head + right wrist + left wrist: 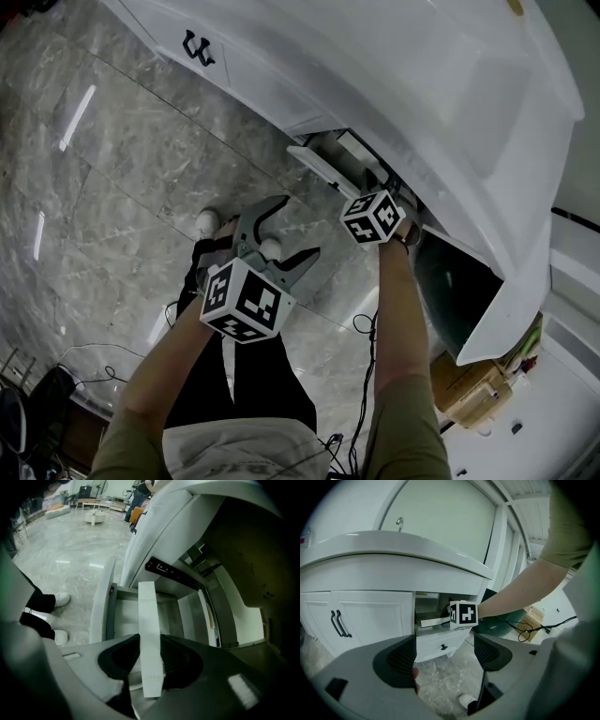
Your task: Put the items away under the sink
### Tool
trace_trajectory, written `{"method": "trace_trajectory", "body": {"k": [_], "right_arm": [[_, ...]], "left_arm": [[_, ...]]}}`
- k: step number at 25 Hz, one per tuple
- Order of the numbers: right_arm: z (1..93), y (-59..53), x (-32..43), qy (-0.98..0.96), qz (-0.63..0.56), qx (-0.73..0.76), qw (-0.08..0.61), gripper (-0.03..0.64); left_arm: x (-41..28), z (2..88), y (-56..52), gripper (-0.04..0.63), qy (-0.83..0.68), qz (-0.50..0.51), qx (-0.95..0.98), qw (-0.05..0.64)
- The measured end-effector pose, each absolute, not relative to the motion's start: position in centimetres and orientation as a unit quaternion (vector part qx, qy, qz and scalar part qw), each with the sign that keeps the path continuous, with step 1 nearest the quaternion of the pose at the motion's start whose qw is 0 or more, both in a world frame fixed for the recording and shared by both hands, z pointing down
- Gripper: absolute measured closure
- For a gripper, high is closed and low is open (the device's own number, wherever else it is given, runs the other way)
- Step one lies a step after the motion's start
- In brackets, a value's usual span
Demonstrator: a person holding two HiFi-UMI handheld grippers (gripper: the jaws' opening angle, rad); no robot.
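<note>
My right tongs (150, 662) pinch a slim white box (148, 620) over the open drawer (100, 606); thin grip, so it may swivel and snag the front; left tongs (445, 651) spread, empty.

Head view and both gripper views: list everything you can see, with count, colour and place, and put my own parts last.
vanity cabinet: one, white, under the basin
basin: one, white, on top of the cabinet
tap: one, metal, behind the basin
door handles: two, black, on the cabinet doors
drawer: one, white, pulled open under the basin
long box: one, white, over the open drawer, in the right jaws
cardboard box: one, brown, right of the cabinet
floor: grey marble
shoes: two, white, on the floor
left gripper: grey, jaws apart, empty
right gripper: grey, jaws closed on the long box
</note>
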State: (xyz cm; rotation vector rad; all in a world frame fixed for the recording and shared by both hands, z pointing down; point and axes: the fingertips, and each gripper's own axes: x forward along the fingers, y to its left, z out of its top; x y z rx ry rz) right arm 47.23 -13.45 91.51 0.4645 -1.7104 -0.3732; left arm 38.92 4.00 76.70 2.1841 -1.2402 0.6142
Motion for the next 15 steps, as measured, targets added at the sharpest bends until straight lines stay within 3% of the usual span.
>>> {"method": "trace_trajectory", "body": {"k": [15], "right_arm": [[95.6,-15.5,47.5,-0.73,-0.15,0.165,0.646,0.483]], "left_arm": [[38.4,80.1,2.4,0.227,-0.468,0.236,0.807,0.273]]}}
